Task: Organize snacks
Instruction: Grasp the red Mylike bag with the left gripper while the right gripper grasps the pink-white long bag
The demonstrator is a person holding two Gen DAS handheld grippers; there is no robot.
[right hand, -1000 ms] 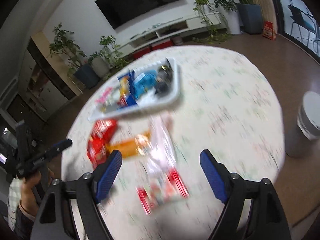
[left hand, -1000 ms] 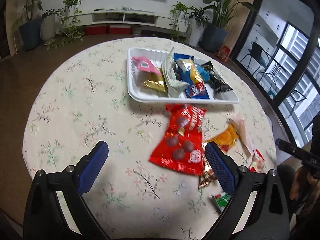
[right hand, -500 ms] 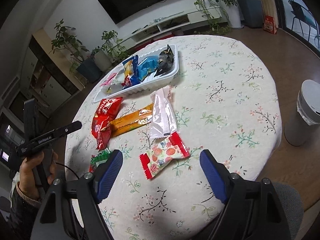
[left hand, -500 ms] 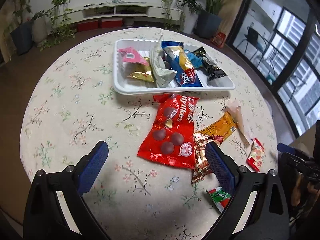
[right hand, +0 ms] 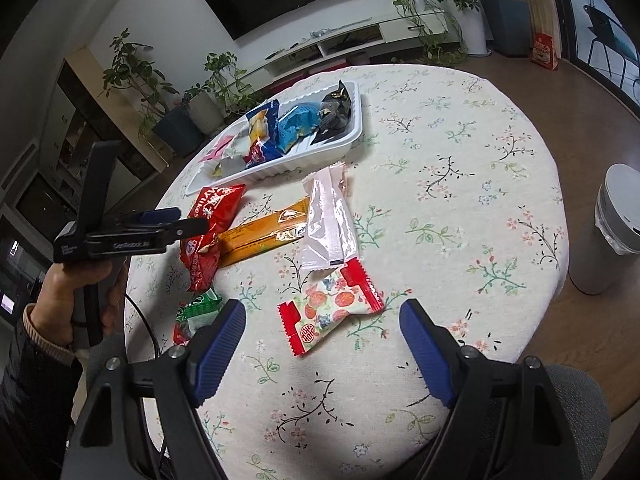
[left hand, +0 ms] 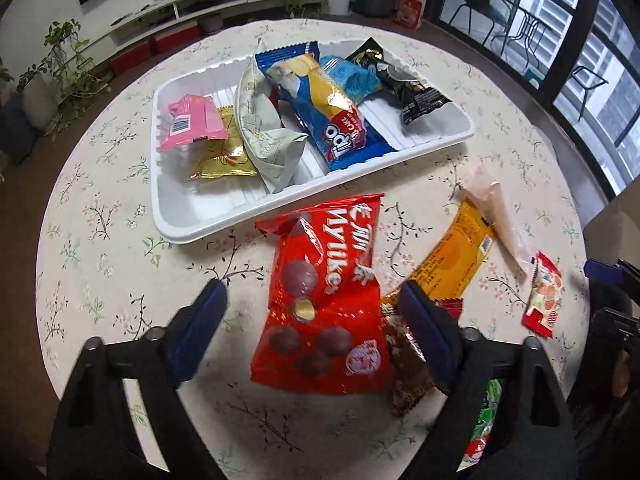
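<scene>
A white tray (left hand: 192,216) holds several snack packets; it also shows in the right wrist view (right hand: 304,160). A red Mylikes bag (left hand: 324,292) lies on the tablecloth just in front of the tray. My left gripper (left hand: 316,328) is open, low over the red bag, one finger on each side. Beside the bag lie an orange bar (left hand: 456,256), a pale pink packet (left hand: 496,208) and a brown packet (left hand: 404,364). My right gripper (right hand: 322,344) is open and empty, just short of a red-and-white fruit candy packet (right hand: 332,304).
A green packet (right hand: 198,312) lies near the table's near-left edge in the right wrist view. The round table (right hand: 460,152) has a floral cloth. A white bin (right hand: 612,224) stands on the floor to the right. Plants and a TV shelf line the far wall.
My left gripper has moved forward and down, so the red bag now lies between its open fingers. My right gripper has steadied and drawn closer to the fruit candy packet.
</scene>
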